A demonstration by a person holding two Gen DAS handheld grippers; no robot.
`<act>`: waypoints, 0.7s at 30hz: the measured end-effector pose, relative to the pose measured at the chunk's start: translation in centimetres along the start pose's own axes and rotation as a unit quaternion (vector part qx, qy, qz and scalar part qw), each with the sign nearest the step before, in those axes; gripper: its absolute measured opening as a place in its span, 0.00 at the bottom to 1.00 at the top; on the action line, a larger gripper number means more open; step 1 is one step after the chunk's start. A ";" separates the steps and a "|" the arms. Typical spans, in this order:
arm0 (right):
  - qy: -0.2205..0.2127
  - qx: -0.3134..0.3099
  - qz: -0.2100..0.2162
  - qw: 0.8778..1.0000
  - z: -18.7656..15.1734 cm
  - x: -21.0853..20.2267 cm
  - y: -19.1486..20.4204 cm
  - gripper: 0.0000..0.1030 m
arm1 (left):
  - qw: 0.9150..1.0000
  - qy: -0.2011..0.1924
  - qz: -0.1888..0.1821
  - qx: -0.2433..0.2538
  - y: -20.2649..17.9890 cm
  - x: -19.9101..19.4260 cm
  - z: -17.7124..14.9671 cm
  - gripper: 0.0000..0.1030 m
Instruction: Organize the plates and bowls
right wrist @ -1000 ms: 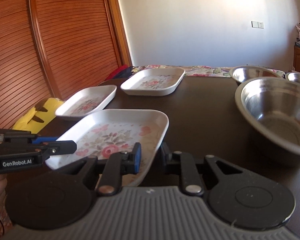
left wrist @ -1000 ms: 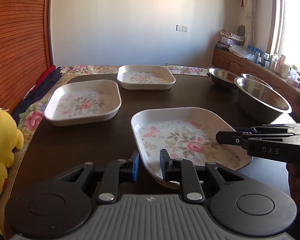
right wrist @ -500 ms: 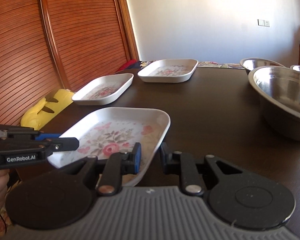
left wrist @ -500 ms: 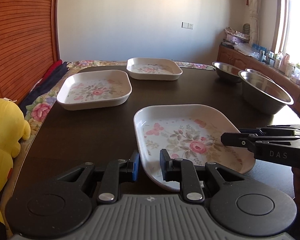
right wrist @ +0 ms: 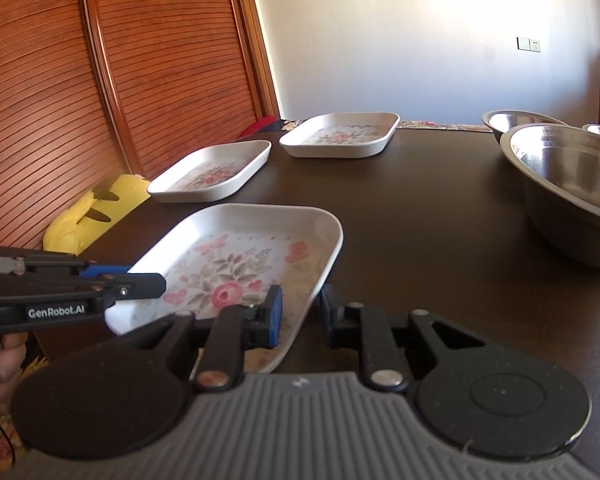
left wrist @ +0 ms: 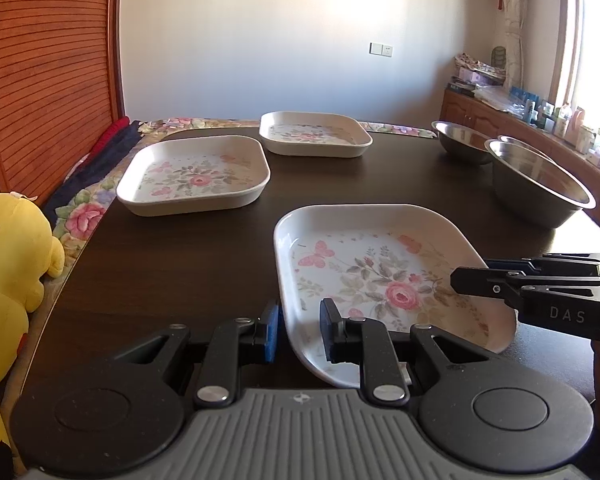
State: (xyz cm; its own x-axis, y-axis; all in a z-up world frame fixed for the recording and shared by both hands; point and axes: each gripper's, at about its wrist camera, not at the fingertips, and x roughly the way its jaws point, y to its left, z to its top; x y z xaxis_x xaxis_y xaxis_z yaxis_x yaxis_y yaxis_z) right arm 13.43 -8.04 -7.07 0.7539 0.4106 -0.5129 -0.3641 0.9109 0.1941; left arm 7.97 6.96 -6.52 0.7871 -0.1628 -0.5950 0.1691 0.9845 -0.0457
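Note:
A white floral square plate (left wrist: 380,272) (right wrist: 236,264) is held above the dark table between both grippers. My left gripper (left wrist: 298,332) is shut on its left rim; it also shows in the right wrist view (right wrist: 140,284). My right gripper (right wrist: 300,316) is shut on its right rim; it also shows in the left wrist view (left wrist: 472,280). Two more floral plates lie on the table, one at mid-left (left wrist: 196,174) (right wrist: 212,170) and one farther back (left wrist: 314,134) (right wrist: 340,134). A large steel bowl (left wrist: 540,184) (right wrist: 572,184) stands to the right.
Two smaller steel bowls (left wrist: 460,140) (right wrist: 516,120) stand behind the large one. A yellow plush toy (left wrist: 8,280) sits off the table's left edge. A wooden slatted door (right wrist: 100,80) is at left and a cluttered sideboard (left wrist: 540,120) at right.
Both grippers have lifted and drawn back with the plate held between them; the far plates and bowls look lower and farther away. The grips have not changed.

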 end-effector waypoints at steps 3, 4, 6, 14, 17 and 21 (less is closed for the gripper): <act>-0.002 -0.002 -0.002 1.000 -0.1 0.0 0.0 0.22 | 1.000 -0.001 0.003 -0.003 0.1 0.0 0.0 0.23; -0.002 -0.001 -0.002 1.000 -0.1 -0.1 0.0 0.22 | 1.000 -0.001 0.004 -0.004 0.2 0.0 0.0 0.23; -0.004 0.000 -0.002 1.000 0.0 -0.2 -0.1 0.22 | 1.000 -0.003 0.006 -0.008 0.4 -0.2 0.1 0.23; -0.032 -0.003 -0.018 0.999 1.4 -1.3 -0.8 0.22 | 0.999 -0.025 0.016 -0.018 1.8 -0.9 1.4 0.29; -0.039 -0.007 -0.018 0.999 2.3 -1.4 -1.0 0.22 | 0.999 -0.030 0.021 -0.020 2.5 -0.8 2.1 0.30; -0.042 -0.019 -0.013 0.999 3.6 -1.0 -0.8 0.22 | 0.999 -0.034 0.030 -0.019 3.4 -0.5 2.9 0.30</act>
State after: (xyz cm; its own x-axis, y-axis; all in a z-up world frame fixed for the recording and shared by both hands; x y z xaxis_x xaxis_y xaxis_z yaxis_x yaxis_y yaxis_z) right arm 14.93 -9.02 -3.72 0.8064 0.3903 -0.4444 -0.3627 0.9198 0.1497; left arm 9.89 10.20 -4.09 0.8342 -0.1062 -0.5411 0.0988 0.9942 -0.0428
